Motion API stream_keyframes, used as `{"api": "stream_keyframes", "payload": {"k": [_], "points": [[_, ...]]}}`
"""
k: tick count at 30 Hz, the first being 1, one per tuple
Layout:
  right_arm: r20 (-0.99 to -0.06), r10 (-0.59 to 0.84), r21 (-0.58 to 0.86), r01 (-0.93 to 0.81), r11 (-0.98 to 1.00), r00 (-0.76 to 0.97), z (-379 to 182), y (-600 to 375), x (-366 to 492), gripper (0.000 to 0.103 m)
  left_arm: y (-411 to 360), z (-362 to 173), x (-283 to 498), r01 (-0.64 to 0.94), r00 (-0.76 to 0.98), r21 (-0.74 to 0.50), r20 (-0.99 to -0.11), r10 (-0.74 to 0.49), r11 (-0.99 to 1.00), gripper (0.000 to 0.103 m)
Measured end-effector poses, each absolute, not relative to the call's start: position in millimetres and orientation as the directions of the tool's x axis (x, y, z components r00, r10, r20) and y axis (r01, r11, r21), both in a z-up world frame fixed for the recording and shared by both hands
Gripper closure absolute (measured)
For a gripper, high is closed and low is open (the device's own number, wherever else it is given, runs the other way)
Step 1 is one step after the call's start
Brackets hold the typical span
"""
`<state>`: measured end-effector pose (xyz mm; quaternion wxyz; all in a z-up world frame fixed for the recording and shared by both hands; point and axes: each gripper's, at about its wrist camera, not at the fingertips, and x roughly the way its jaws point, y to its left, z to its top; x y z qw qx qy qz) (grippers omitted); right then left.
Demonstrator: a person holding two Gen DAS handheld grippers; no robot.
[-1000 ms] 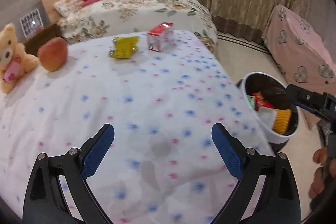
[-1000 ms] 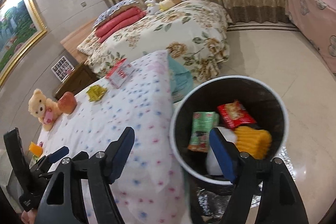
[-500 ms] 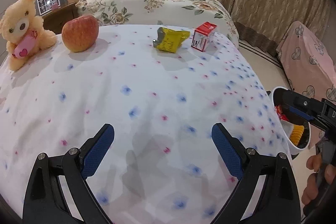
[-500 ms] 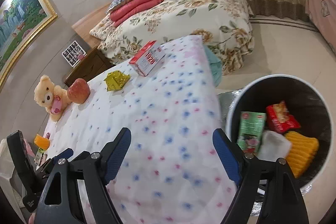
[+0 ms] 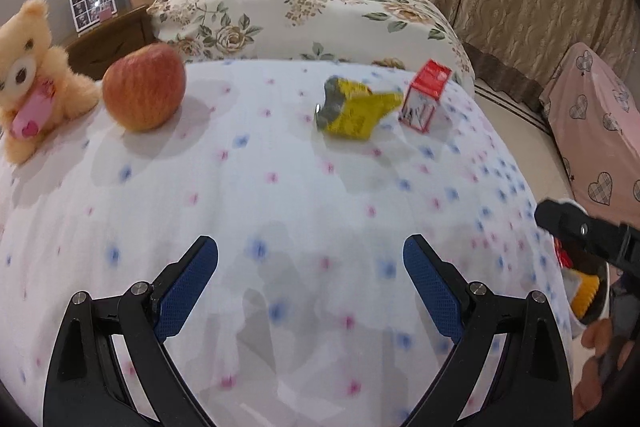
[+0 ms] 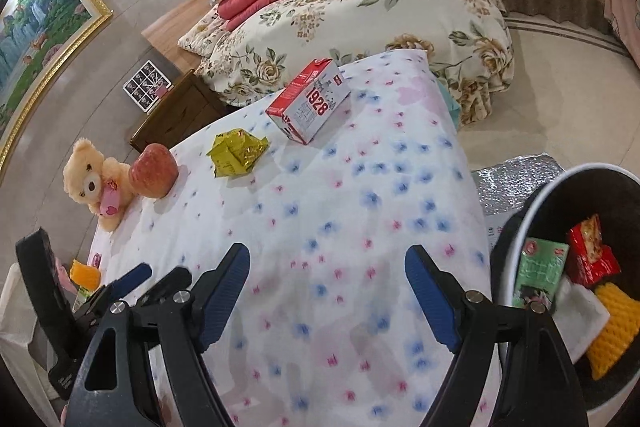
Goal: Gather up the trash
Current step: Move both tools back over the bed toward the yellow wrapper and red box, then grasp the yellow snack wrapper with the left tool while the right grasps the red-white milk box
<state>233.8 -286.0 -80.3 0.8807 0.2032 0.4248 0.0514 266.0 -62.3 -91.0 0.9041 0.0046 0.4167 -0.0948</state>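
Flower-print bedsheet (image 6: 320, 227) w/ crumpled yellow wrapper (image 6: 236, 153) & red-white carton (image 6: 310, 105) beyond; both grippers (image 5: 310, 281) (image 6: 328, 291) are held apart, empty, prob. for pickup.

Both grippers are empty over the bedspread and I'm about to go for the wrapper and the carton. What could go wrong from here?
1. The yellow wrapper lies crumpled on soft bedspread; the pads may pinch fabric along with it.
2. The red-and-white carton sits close beside the wrapper, so the open left gripper or right gripper could knock one while taking the other.
3. The apple and teddy bear nearby are not trash; avoid sweeping them toward the bin.
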Motion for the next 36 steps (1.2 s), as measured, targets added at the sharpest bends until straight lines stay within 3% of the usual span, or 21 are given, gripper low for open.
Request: {"api": "stream_keyframes", "payload": {"k": [8,13,15,18,22,23,36], "points": [[-0.724,0.254,0.422,0.121,0.899,0.642,-81,-298,264,0.021,-85,-90,320,0.220,0.658,-0.034,-0.733,-0.174,0.975,0.007],[-0.730,0.256,0.426,0.130,0.895,0.634,-85,-300,282,0.021,-89,-94,352,0.245,0.651,-0.082,-0.725,-0.226,0.966,0.012],[-0.731,0.260,0.436,0.138,0.889,0.631,-87,-302,289,0.021,-88,-97,362,0.248,0.641,-0.103,-0.728,-0.243,0.963,0.023],[-0.731,0.256,0.437,0.146,0.887,0.632,-88,-302,296,0.021,-84,-101,374,0.267,0.609,-0.170,-0.733,-0.303,0.949,0.047],[-0.721,0.266,0.456,0.149,0.877,0.640,-88,-298,303,0.021,-88,-108,374,0.321,0.564,-0.205,-0.743,-0.361,0.925,0.095],[-0.718,0.267,0.459,0.148,0.876,0.643,-87,-295,306,0.021,-86,-108,371,0.332,0.557,-0.223,-0.738,-0.381,0.917,0.098],[-0.715,0.192,0.366,0.126,0.922,0.672,-81,-252,367,0.022,-41,-104,331,0.294,0.571,-0.271,-0.720,-0.396,0.917,0.098]]}}
